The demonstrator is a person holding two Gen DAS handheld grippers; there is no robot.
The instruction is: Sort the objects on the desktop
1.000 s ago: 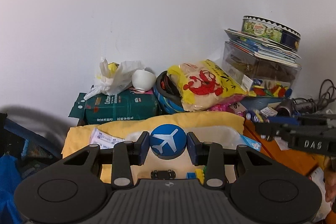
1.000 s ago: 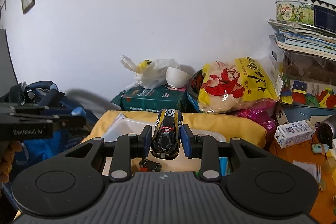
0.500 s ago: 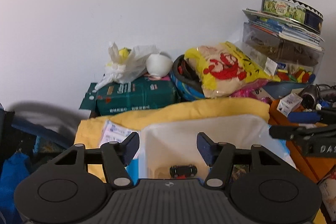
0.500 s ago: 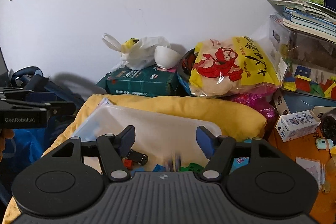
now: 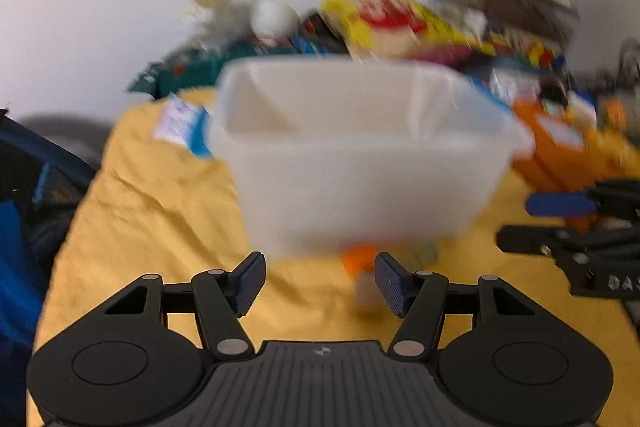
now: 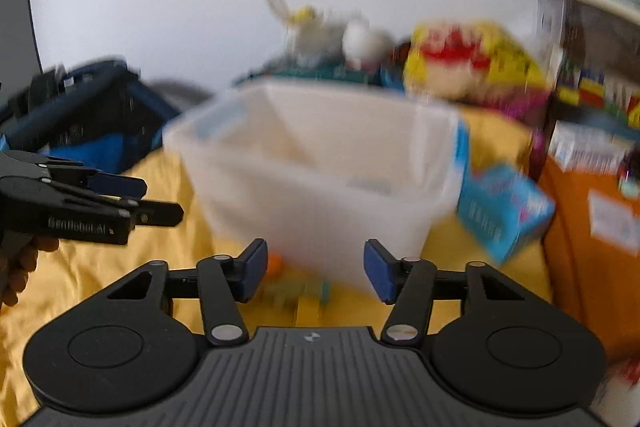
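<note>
Change: both grippers pulled back vs 0.5 s ago; bin now seen from outside, whole front wall in view, both views motion-blurred.
L gripper (image 5: 320, 277): fingers spread wide, nothing btwn them; low over yellow cloth (image 5: 160, 211).
R gripper (image 6: 315, 269): fingers spread wide, empty; also low over cloth, near bin front.
Bin (image 5: 360, 183): translucent white plastic, upright on cloth, straight ahead of both grippers; contents can't tell.
Orange toy (image 5: 359, 255): small, blurred, on cloth at bin's front base, just past L fingertips.
Blue box (image 6: 502, 209): tilted, beside bin's right side.
Background: yellow-red bag (image 6: 468, 63) behind bin, by wall.
</note>
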